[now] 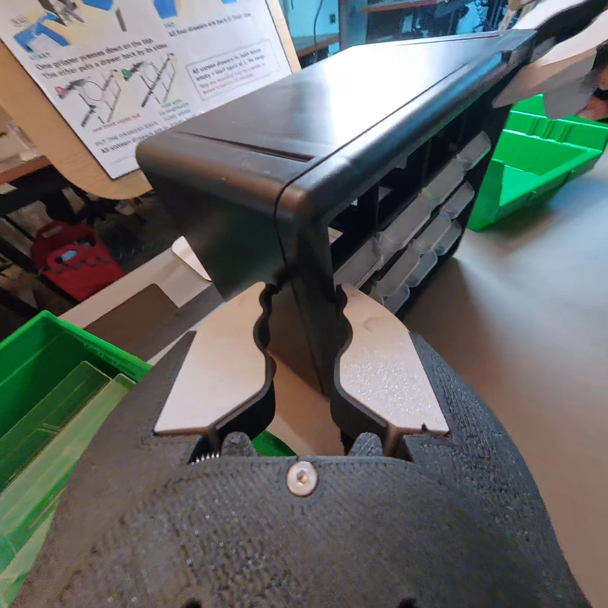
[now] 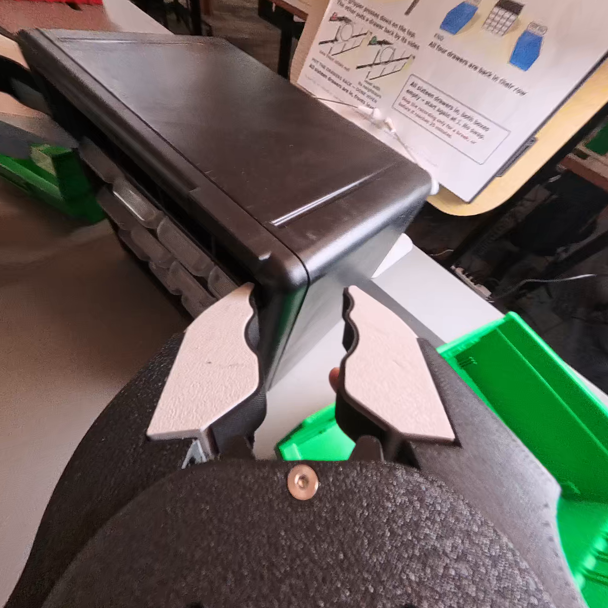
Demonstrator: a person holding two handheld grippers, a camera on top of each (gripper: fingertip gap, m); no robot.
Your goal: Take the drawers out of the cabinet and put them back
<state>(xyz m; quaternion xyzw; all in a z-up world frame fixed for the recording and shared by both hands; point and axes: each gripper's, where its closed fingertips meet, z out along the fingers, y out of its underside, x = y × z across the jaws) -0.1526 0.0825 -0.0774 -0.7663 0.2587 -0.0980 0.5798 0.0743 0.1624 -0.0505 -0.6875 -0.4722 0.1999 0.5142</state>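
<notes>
A black drawer cabinet (image 1: 296, 108) stands on the table, with clear drawers (image 1: 424, 217) in its front and some upper slots dark and empty. My left gripper (image 1: 302, 289) straddles the cabinet's near left front corner, its fingers closed against the side wall and front frame. My right gripper (image 2: 299, 292) does the same at the cabinet's (image 2: 214, 138) right front corner, next to the drawers (image 2: 171, 237). The right gripper also shows, blurred, at the cabinet's far end in the left wrist view (image 1: 559, 65).
A green bin (image 1: 49, 388) holding clear drawers sits left of the cabinet. Another green bin (image 1: 543, 158) sits on its right, close under my right gripper in the right wrist view (image 2: 493, 378). An instruction poster (image 1: 148, 65) leans behind. A red bag (image 1: 75, 263) lies on the floor.
</notes>
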